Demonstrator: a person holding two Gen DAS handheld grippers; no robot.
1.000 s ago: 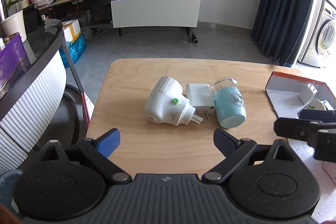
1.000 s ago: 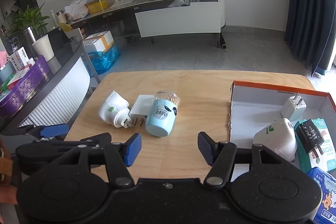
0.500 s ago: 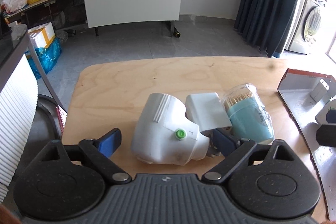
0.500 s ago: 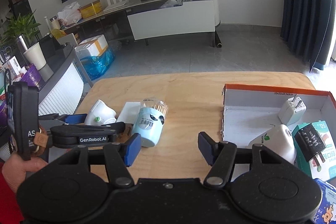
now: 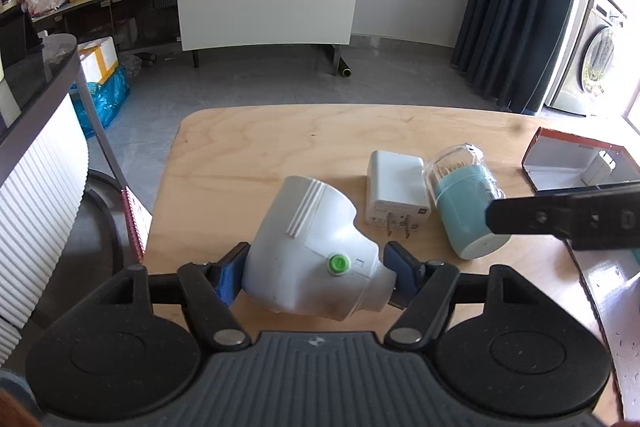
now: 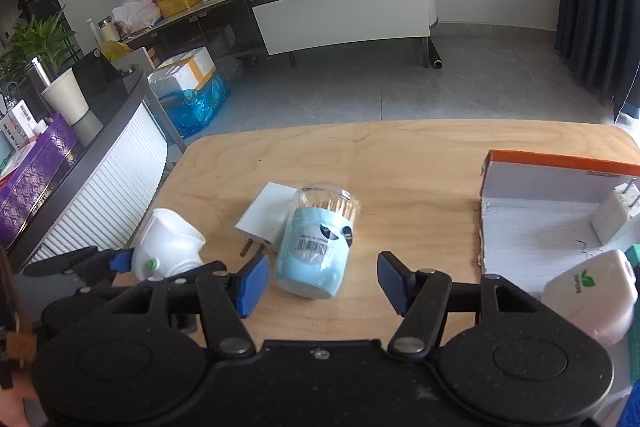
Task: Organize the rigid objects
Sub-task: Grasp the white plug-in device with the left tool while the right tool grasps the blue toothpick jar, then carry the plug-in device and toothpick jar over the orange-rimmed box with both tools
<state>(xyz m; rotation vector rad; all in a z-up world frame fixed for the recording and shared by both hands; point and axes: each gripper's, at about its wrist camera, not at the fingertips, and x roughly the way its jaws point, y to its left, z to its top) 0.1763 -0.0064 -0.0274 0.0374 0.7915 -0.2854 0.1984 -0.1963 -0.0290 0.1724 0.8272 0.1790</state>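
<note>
A white plug adapter with a green button lies on the wooden table. My left gripper has it between its blue pads; the jaws are closing and both pads touch its sides. To its right lie a flat white charger and a teal toothpick jar on its side. My right gripper stands open, with the base of the jar between its fingertips, untouched. One black finger of the right gripper crosses the left wrist view.
An orange-rimmed box at the table's right holds a white charger and a leaf-logo adapter. A curved counter with a purple box and a cup stands left of the table. Grey floor lies beyond the far edge.
My left gripper came forward over the white adapter and its jaws narrowed onto it. My right gripper slid left, so the teal jar now sits between its fingertips.
</note>
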